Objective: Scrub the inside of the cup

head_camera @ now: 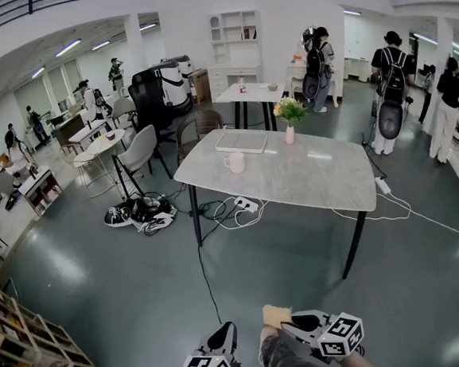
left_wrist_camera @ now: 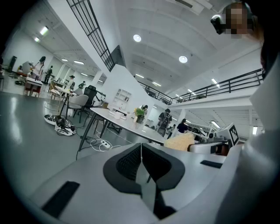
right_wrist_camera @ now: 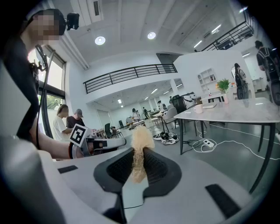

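A white cup point(head_camera: 235, 162) stands on the pale table point(head_camera: 309, 181) across the room, far from both grippers; it also shows small in the right gripper view as the cup point(right_wrist_camera: 198, 108). My right gripper point(right_wrist_camera: 139, 162) is shut on a tan fibrous scrubber point(right_wrist_camera: 140, 142), which sticks out past the jaws. In the head view the scrubber point(head_camera: 276, 315) shows at the bottom, in front of the right gripper point(head_camera: 296, 321). My left gripper point(left_wrist_camera: 141, 148) is shut with nothing between its jaws and is held low beside the right one, at the head view's bottom edge point(head_camera: 225, 332).
On the table also lie a white flat tray point(head_camera: 242, 141) and a vase of flowers point(head_camera: 289, 117). Cables and a power strip point(head_camera: 243, 205) lie on the floor under it. Chairs point(head_camera: 140, 150), other tables and several people stand around. A wooden crate point(head_camera: 28, 348) is at the left.
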`<state>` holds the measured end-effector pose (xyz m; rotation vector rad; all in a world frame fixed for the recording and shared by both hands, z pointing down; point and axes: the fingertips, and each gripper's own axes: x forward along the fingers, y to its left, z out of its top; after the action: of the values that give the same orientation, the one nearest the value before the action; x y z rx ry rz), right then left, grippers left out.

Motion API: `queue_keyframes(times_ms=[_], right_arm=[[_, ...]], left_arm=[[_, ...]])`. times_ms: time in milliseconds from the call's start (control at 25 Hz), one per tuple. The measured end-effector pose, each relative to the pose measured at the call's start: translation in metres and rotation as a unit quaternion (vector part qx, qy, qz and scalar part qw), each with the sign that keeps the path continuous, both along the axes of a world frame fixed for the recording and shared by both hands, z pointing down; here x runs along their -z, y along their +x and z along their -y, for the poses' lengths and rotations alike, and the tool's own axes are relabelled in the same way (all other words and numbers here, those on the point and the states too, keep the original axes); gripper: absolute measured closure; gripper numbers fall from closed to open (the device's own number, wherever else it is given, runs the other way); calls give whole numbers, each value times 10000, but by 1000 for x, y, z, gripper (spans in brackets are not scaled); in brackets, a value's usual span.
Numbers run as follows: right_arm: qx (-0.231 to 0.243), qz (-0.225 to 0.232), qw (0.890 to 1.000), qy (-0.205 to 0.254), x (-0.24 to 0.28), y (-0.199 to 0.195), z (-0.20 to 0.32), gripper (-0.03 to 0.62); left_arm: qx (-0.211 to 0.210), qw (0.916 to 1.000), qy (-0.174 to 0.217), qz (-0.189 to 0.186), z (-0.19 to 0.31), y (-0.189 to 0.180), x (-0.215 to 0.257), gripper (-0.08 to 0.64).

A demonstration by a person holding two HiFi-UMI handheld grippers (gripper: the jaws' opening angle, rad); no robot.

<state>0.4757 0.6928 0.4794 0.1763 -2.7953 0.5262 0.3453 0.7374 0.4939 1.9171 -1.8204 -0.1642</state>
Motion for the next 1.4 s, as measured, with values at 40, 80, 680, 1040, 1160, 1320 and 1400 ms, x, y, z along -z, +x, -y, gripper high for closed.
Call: queue_keyframes(times_ms=[40, 80, 680, 1040, 1160, 1320, 1400], right_arm=[[17, -2, 10000, -8, -3, -6, 9, 528], [30, -5, 10000, -19, -6, -12, 18, 528], [250, -141, 9995, -89, -30, -105, 165, 528], [114, 58, 9998, -176, -30, -135, 243, 528], [129, 91, 9994, -313, -27, -136, 252, 528], [34, 108, 9986, -507, -39, -143, 267, 528], [-5, 183, 9983, -548, -39, -152, 276, 528]], left_arm=[[-4, 10000, -19, 3, 8, -6, -3, 541], [-8, 10000, -38, 7, 16, -11, -6, 542], [16, 9998, -193, -93, 168, -92, -22, 541], [-43, 10000, -84, -4, 245, -132, -19, 541], [-36, 9998, -186, -35, 250, -134, -17, 542], [119, 9996, -198, -140, 253, -149, -23, 541], [203, 9994, -200, -185, 260, -161, -26, 541]])
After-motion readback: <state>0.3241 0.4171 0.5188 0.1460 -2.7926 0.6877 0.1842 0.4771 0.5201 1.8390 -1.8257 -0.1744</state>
